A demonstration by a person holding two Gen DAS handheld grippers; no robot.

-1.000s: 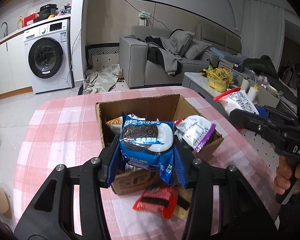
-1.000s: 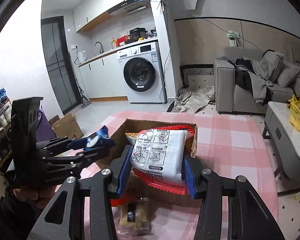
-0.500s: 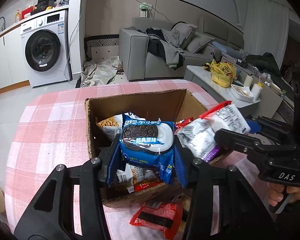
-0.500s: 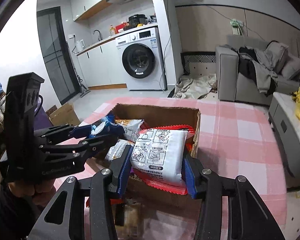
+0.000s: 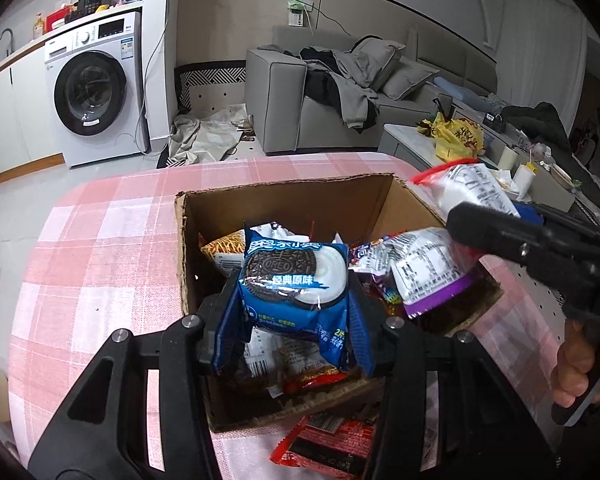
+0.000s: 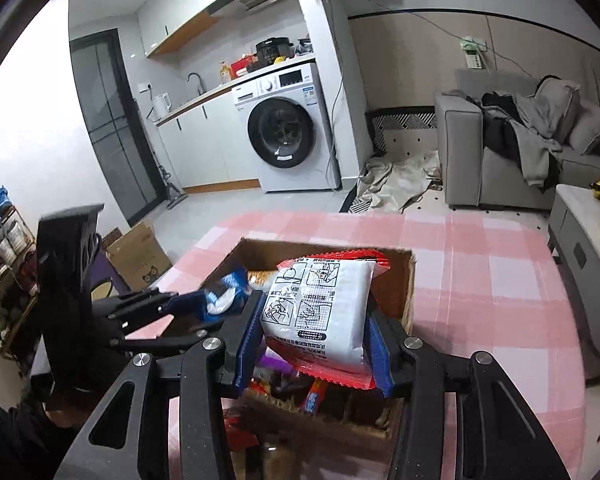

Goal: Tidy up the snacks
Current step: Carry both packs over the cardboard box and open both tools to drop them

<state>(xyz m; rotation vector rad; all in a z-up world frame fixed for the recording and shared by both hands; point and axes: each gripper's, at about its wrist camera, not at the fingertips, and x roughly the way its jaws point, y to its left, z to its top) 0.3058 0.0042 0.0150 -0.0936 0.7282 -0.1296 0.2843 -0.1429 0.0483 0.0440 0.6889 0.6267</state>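
"OREO", "经典原味" on blue cookie pack (image 5: 296, 280).

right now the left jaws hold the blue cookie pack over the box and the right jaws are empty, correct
Not quite. The left gripper does hold the blue cookie pack over the box, but the right gripper is not empty: its jaws are clamped on a white and red snack bag. The right wrist view shows it.

Count on site — one cardboard box (image 5: 284, 204); one blue Oreo packet (image 5: 296, 280); one white packet with red edges (image 6: 320, 312); one purple-edged packet (image 5: 424, 272); one red packet (image 5: 328, 444) on the checked cloth outside the box. Two grippers — left gripper (image 5: 292, 316), right gripper (image 6: 314, 338). Further packets inside the box cannot be counted.
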